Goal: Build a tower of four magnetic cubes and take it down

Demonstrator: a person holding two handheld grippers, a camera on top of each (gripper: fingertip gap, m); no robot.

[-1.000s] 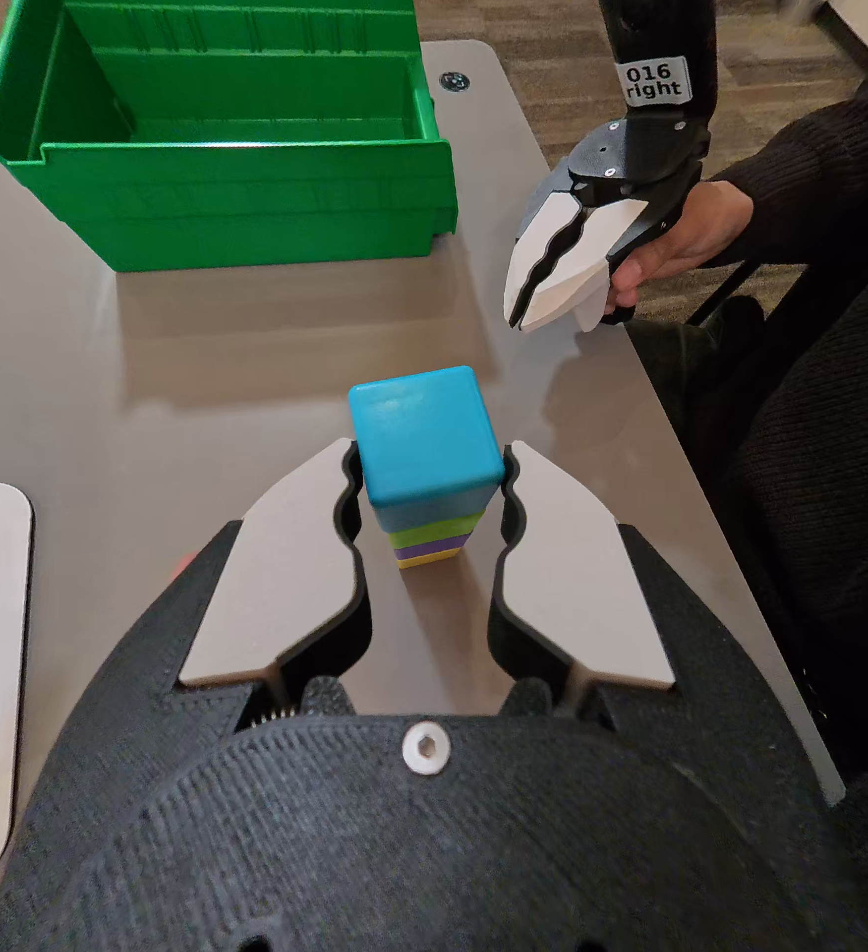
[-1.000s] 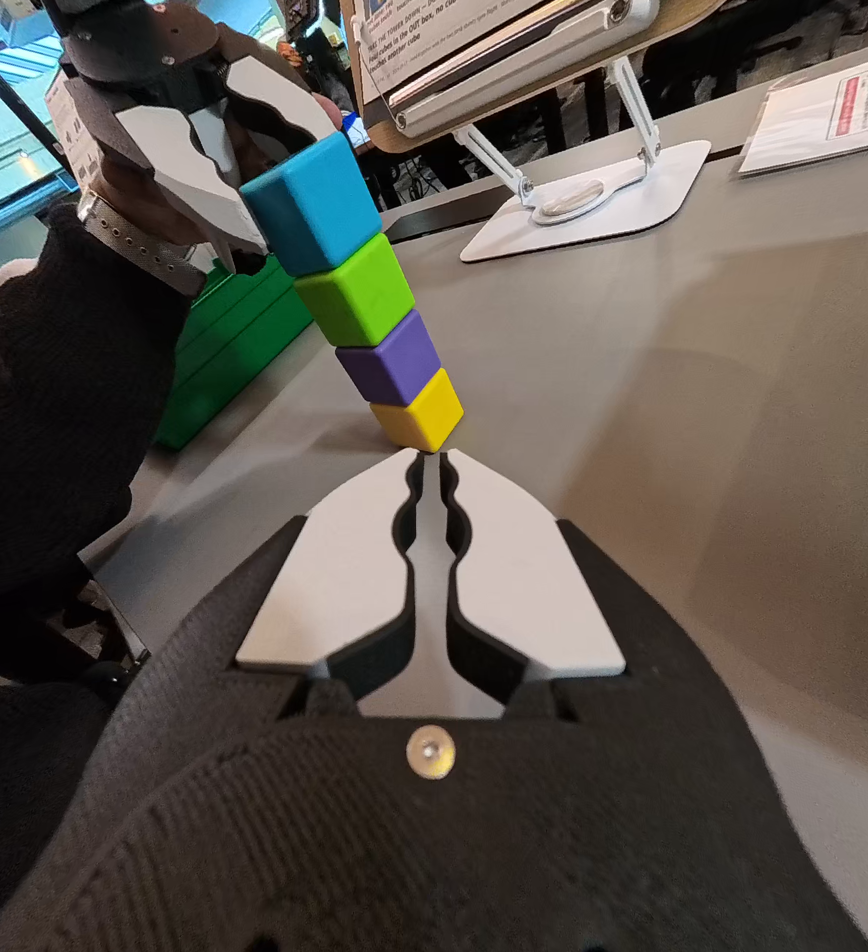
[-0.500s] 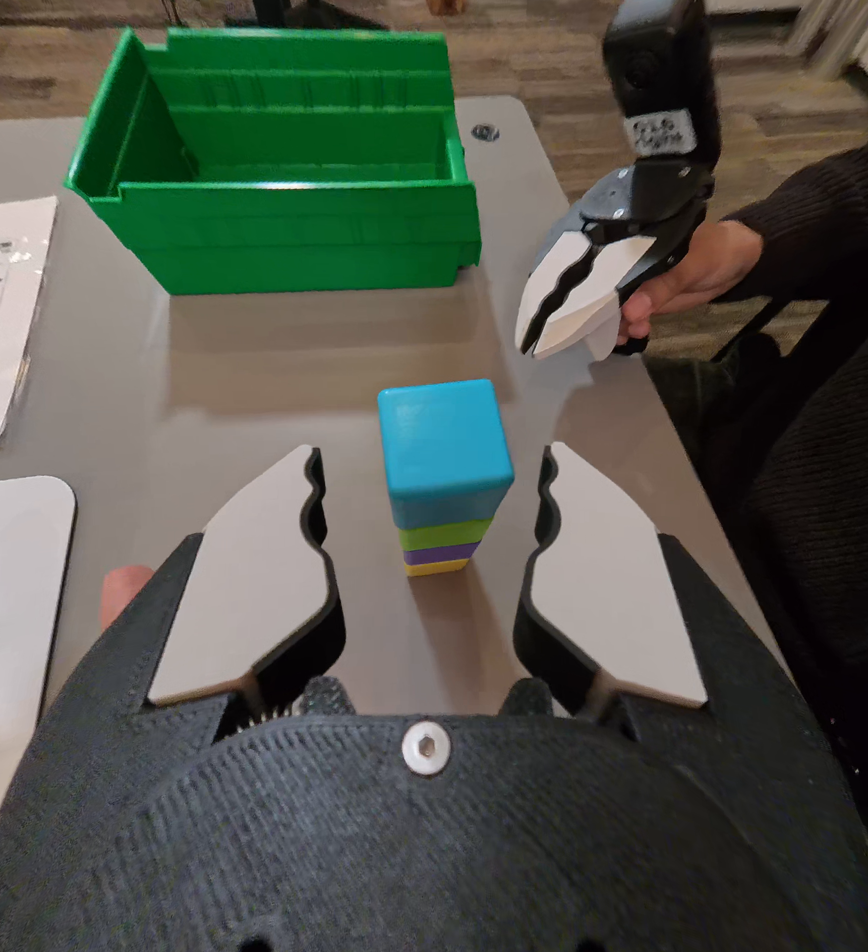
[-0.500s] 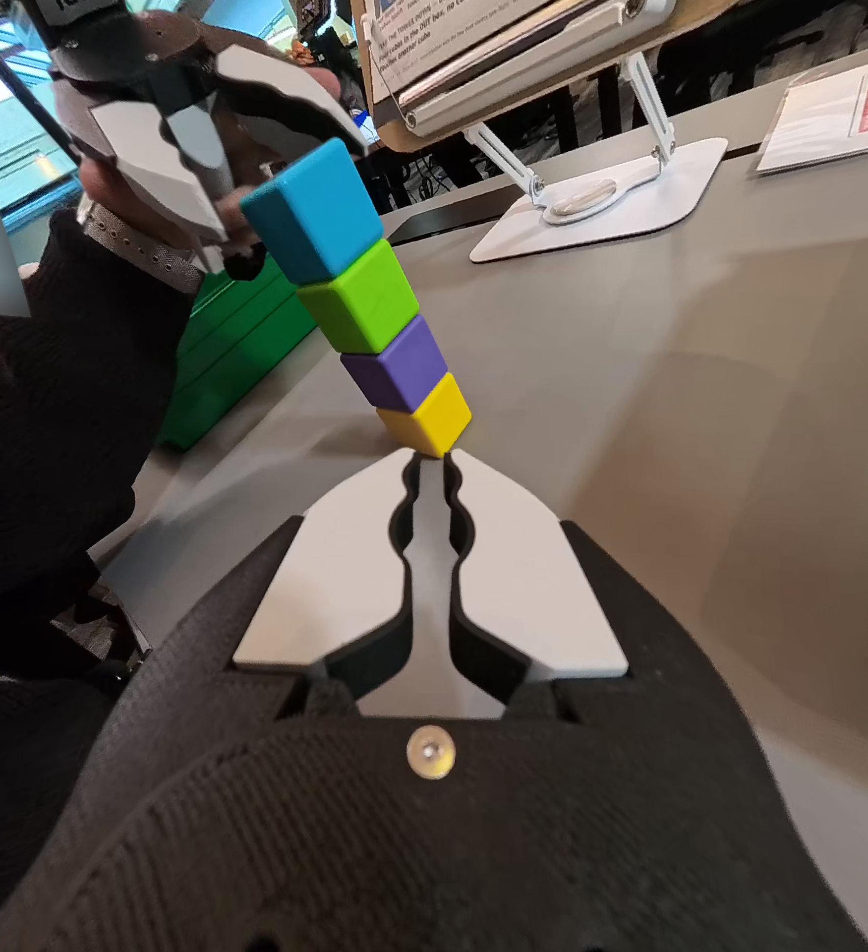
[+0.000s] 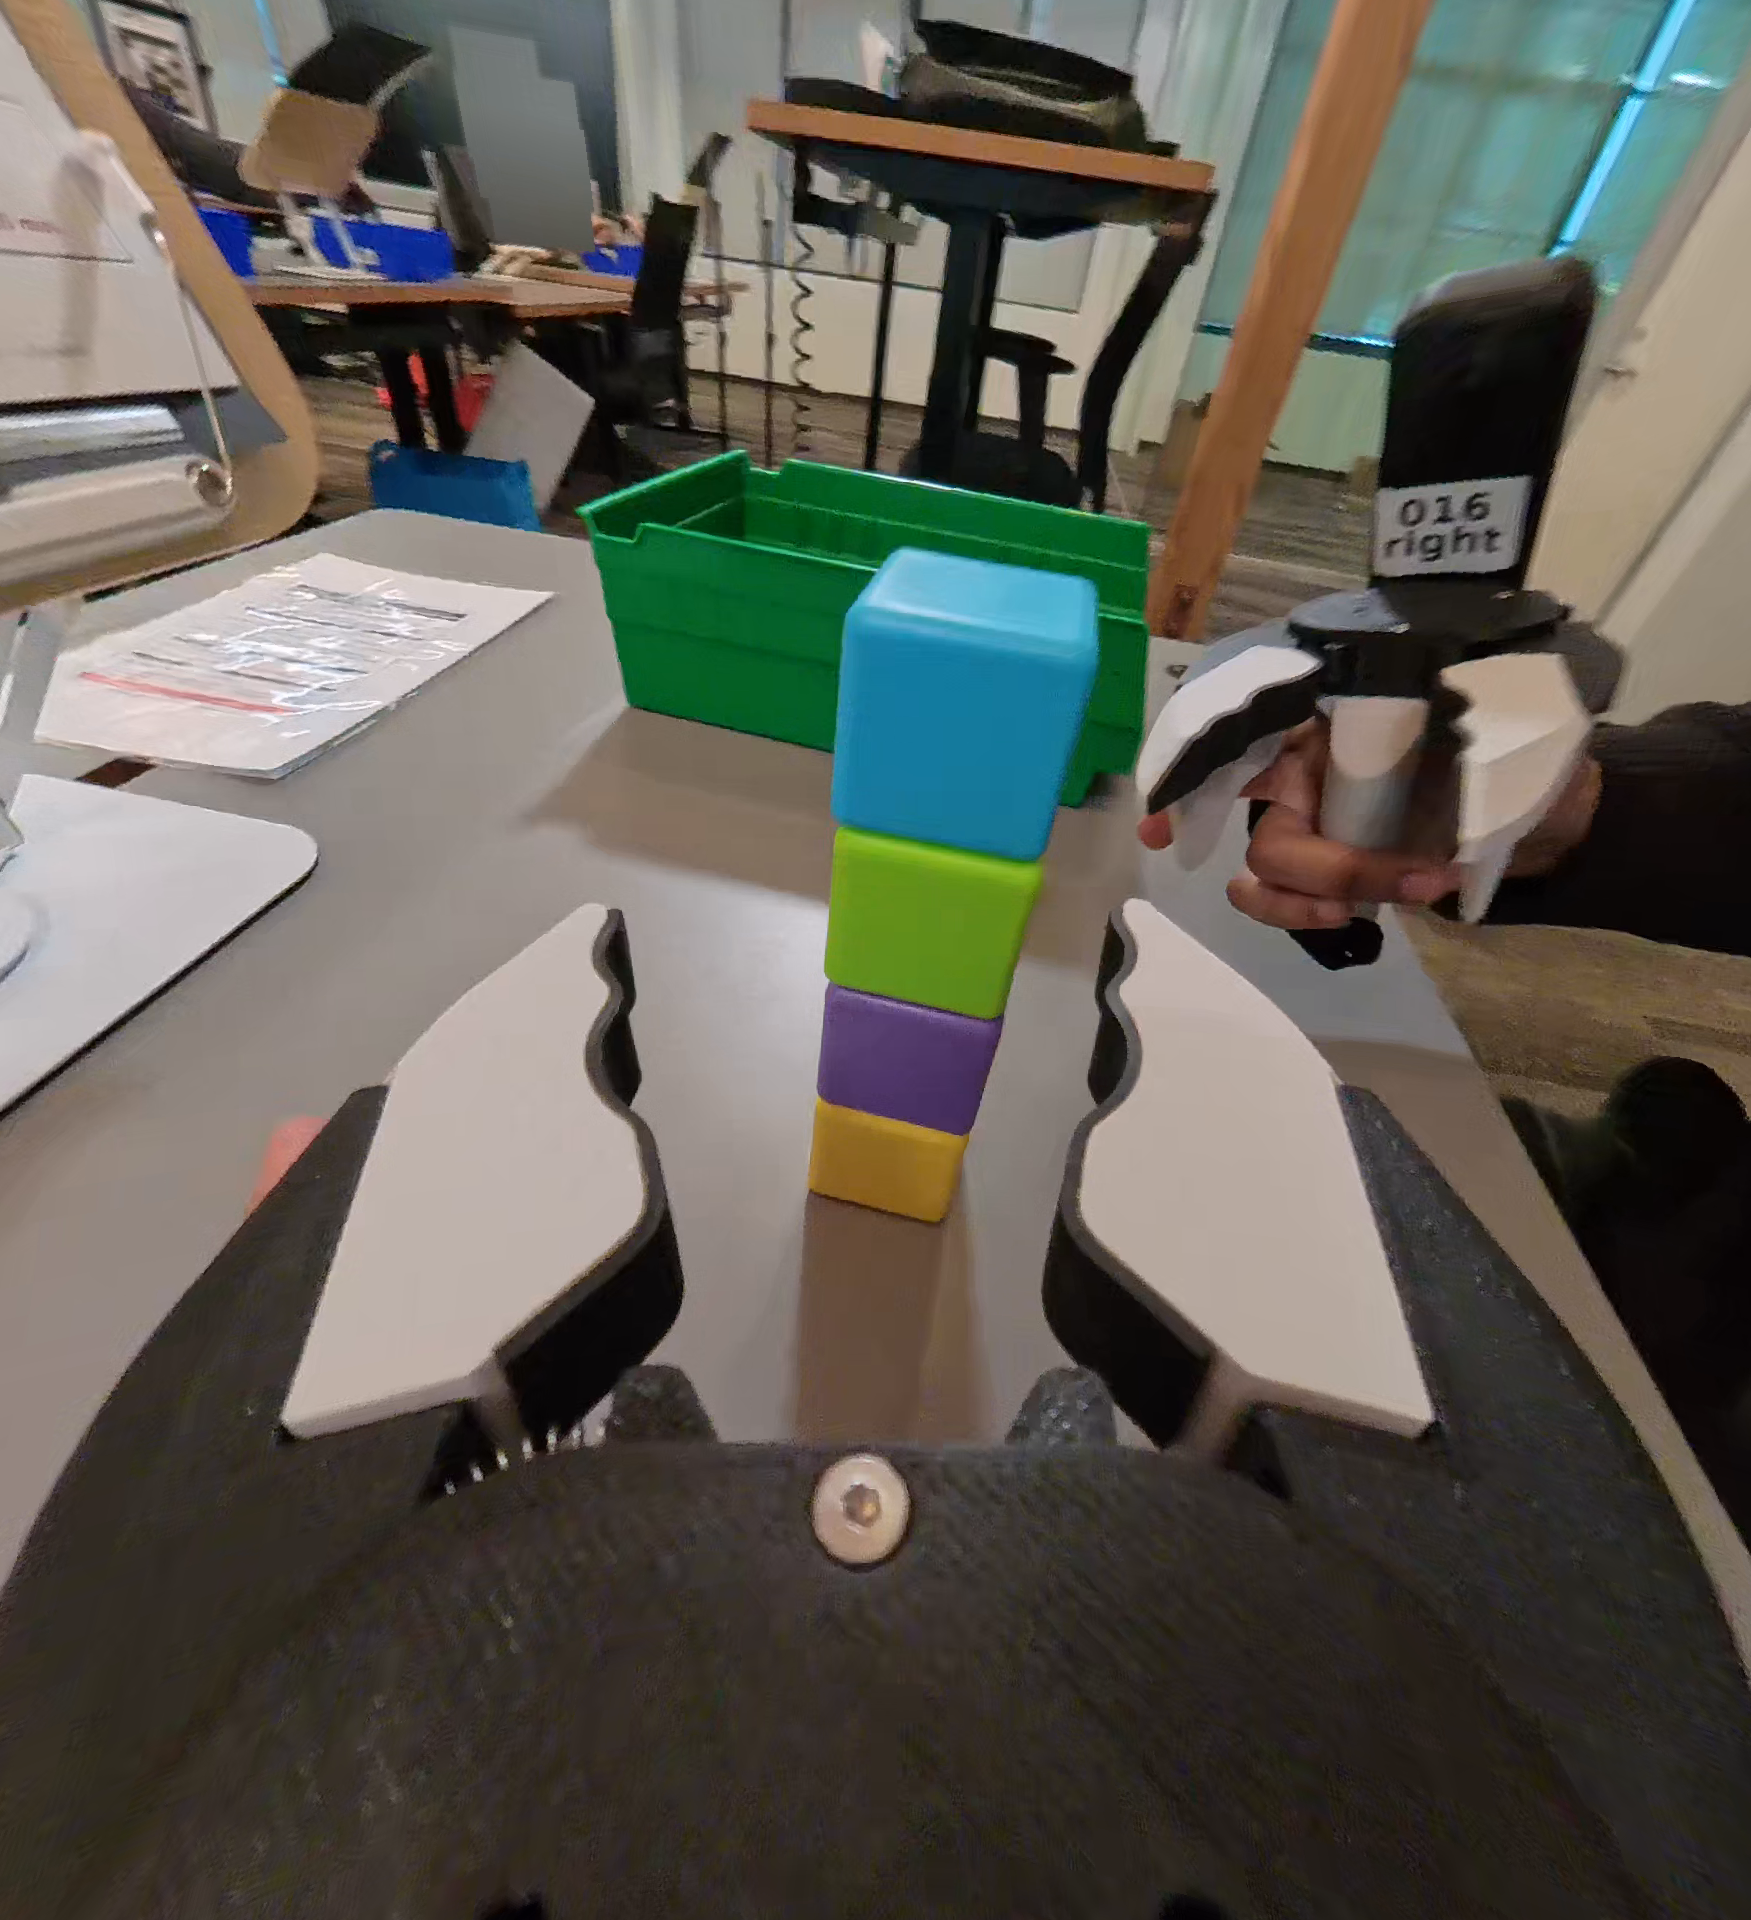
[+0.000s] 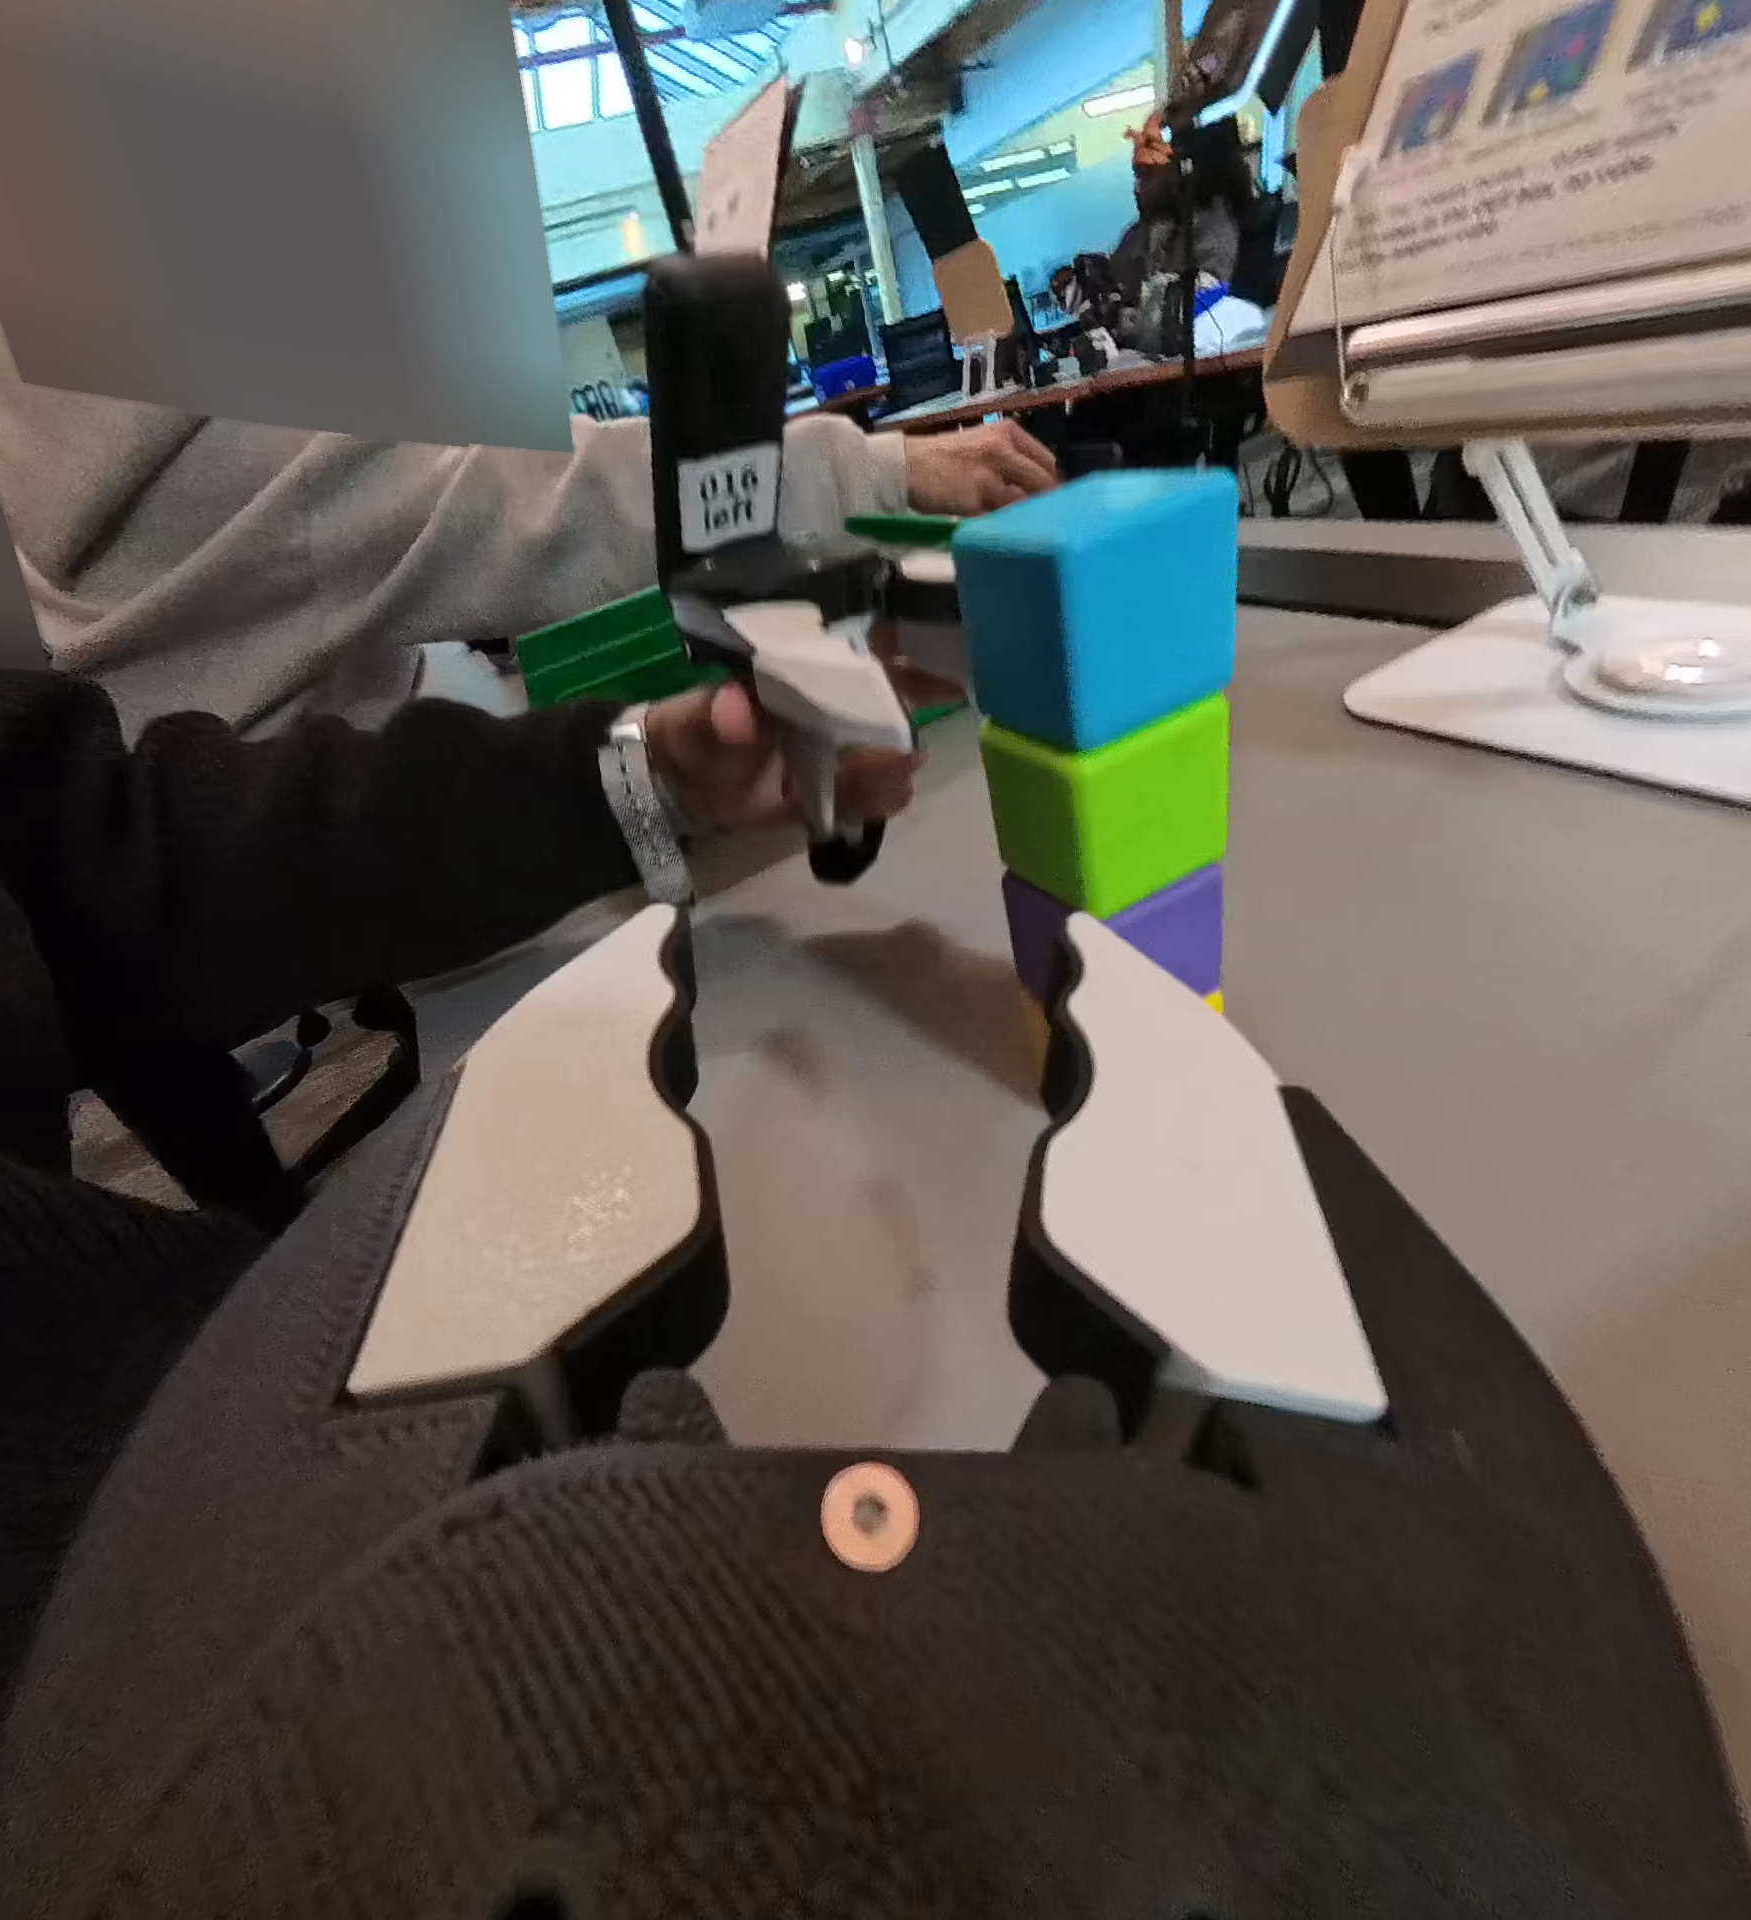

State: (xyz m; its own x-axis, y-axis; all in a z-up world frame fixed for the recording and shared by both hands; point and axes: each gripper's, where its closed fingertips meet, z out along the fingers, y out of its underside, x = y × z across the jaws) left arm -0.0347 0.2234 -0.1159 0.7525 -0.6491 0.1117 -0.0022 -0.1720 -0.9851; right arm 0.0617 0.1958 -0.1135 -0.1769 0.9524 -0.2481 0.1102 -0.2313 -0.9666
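Between wide-parted left tongs [image 5: 860,940], freestanding block tower [image 5: 928,883], apparently untouched.

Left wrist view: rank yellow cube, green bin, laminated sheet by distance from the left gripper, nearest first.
From the left gripper:
1. yellow cube, bottom of the stack, just ahead between the open fingers.
2. laminated sheet, far left on the table.
3. green bin, behind the stack; close to the sheet's distance, ranking unsure.

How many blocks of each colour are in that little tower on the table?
Blue block: 1
Green block: 1
Purple block: 1
Yellow block: 1
Total: 4 blocks, stacked yellow at the bottom up to blue on top.
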